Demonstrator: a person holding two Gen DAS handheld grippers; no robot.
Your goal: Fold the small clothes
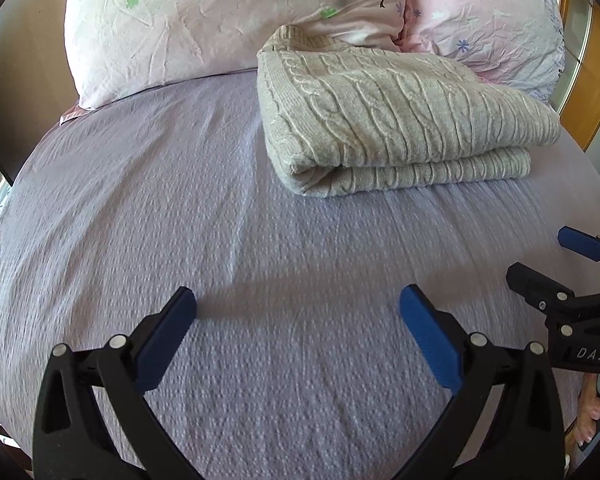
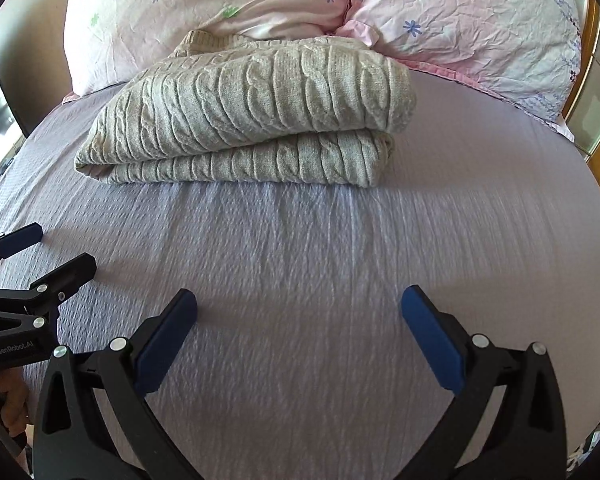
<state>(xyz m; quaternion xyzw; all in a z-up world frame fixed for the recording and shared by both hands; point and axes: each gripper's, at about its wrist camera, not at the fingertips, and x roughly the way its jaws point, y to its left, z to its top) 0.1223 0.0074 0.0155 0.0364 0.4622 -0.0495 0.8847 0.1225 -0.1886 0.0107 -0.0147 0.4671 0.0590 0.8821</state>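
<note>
A beige cable-knit sweater (image 1: 396, 120) lies folded in a thick stack on the lilac bedsheet (image 1: 140, 208), just in front of the pillows; it also shows in the right wrist view (image 2: 252, 116). My left gripper (image 1: 298, 306) is open and empty, low over the sheet, well short of the sweater. My right gripper (image 2: 299, 306) is open and empty too, over the sheet in front of the sweater. Each gripper shows in the other's view: the right one at the right edge (image 1: 540, 256), the left one at the left edge (image 2: 60, 246).
Two pink floral pillows (image 1: 204, 16) (image 1: 496, 20) lean at the head of the bed behind the sweater. A wooden headboard (image 1: 596, 80) stands at the far right. The bed's edge curves down at the left.
</note>
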